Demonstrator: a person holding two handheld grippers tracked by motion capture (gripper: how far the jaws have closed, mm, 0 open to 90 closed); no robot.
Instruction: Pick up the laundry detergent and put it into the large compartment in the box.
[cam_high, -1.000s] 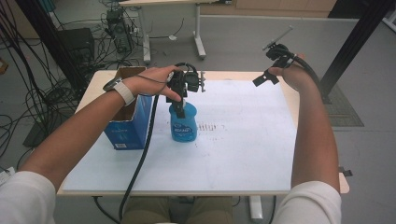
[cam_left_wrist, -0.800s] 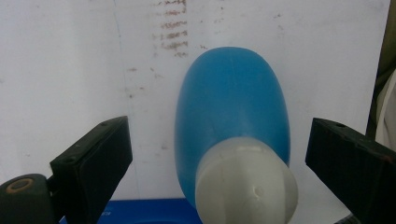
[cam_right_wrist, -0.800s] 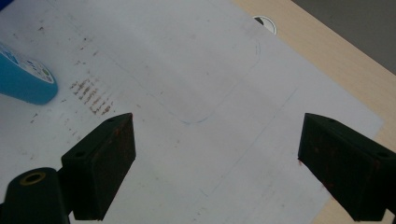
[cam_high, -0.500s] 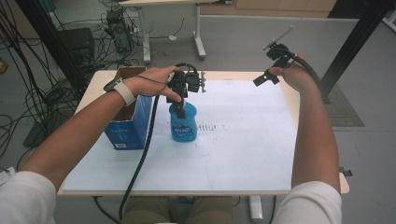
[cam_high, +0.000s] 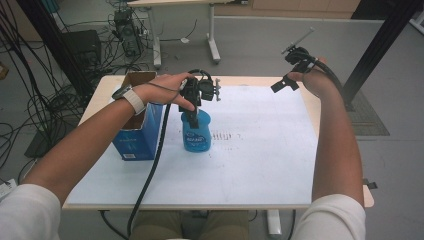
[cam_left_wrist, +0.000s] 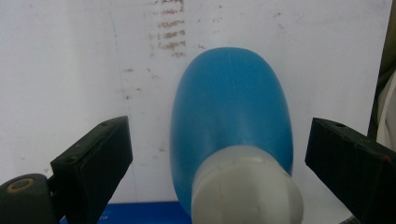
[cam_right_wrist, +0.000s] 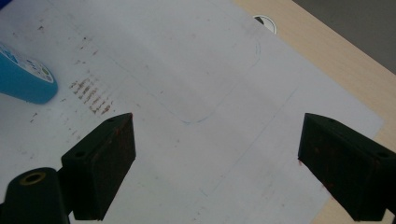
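Observation:
A blue plastic bottle (cam_high: 196, 132) with a white cap (cam_left_wrist: 246, 189) stands upright on the white sheet (cam_high: 260, 150) near the table's left middle. My left gripper (cam_high: 194, 114) hangs right above it, pointing down, open, with a jaw on each side of the bottle's top and apart from it (cam_left_wrist: 219, 158). My right gripper (cam_high: 295, 67) is held high over the far right corner, open and with nothing between its jaws (cam_right_wrist: 215, 158). The bottle's base (cam_right_wrist: 23, 74) shows at the left edge of the right gripper view.
An open blue cardboard box (cam_high: 137, 130) stands just left of the bottle, under my left forearm. Brownish smudge marks (cam_high: 225, 136) lie on the sheet right of the bottle. The left gripper's black cable (cam_high: 150, 170) trails to the near edge. Desks and cables crowd the floor beyond.

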